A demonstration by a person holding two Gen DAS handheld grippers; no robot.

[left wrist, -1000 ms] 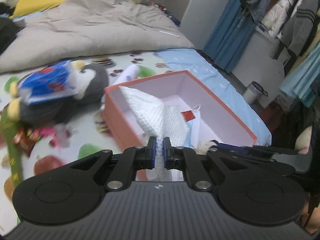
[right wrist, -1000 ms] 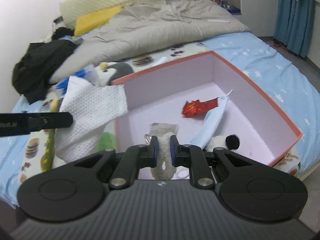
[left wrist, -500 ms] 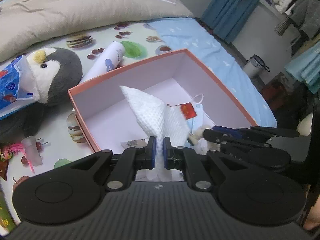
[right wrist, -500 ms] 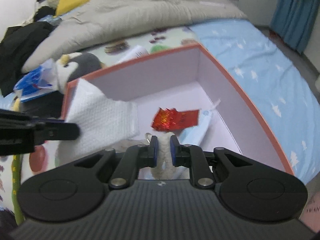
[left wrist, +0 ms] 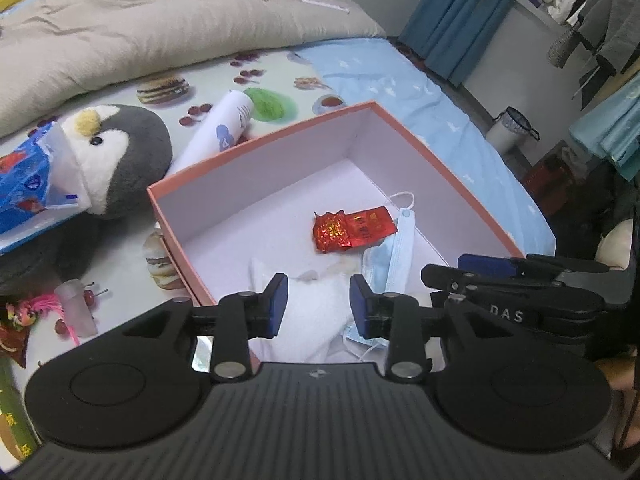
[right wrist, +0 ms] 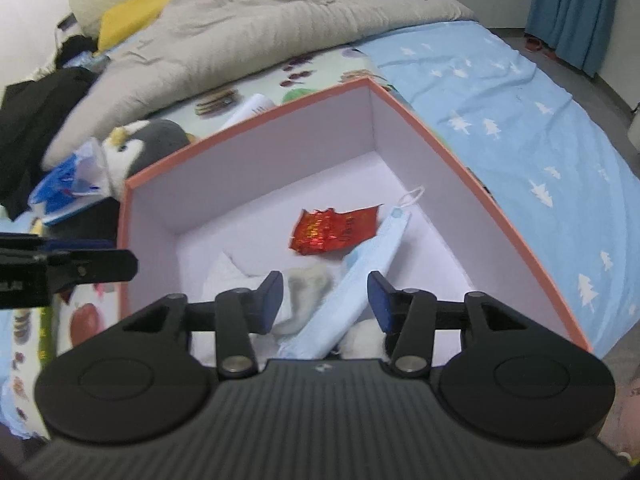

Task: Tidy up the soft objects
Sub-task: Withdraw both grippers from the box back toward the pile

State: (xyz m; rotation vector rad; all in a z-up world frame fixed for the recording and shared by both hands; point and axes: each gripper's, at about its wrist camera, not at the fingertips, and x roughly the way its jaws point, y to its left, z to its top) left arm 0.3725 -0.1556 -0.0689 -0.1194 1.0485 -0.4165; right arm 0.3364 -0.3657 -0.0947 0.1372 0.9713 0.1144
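An orange box (left wrist: 256, 142) with a white inside lies on the bed. It holds a red foil packet (left wrist: 352, 230) and a blue face mask (left wrist: 390, 264). My left gripper (left wrist: 318, 300) hangs over the box's near end and its jaws are opening. A white waffle cloth (left wrist: 312, 320) lies loose on the box floor beneath them, and the pads do not touch it. My right gripper (right wrist: 326, 296) is beside it, jaws also opening. A small grey sock (right wrist: 308, 292) rests on the floor below its jaws, against the white cloth (right wrist: 232, 276) and the mask (right wrist: 360, 276).
Left of the box lie a grey penguin plush (left wrist: 116, 156), a blue tissue pack (left wrist: 20, 192) and a white tube (left wrist: 224, 128). A beige duvet (left wrist: 160, 20) covers the far bed. A small plastic cup (left wrist: 76, 308) stands near left. Clothes (left wrist: 600, 20) hang at right.
Both grippers came over the box and went from shut to open. The white cloth dropped from the left gripper onto the box floor, and the sock left the right gripper.
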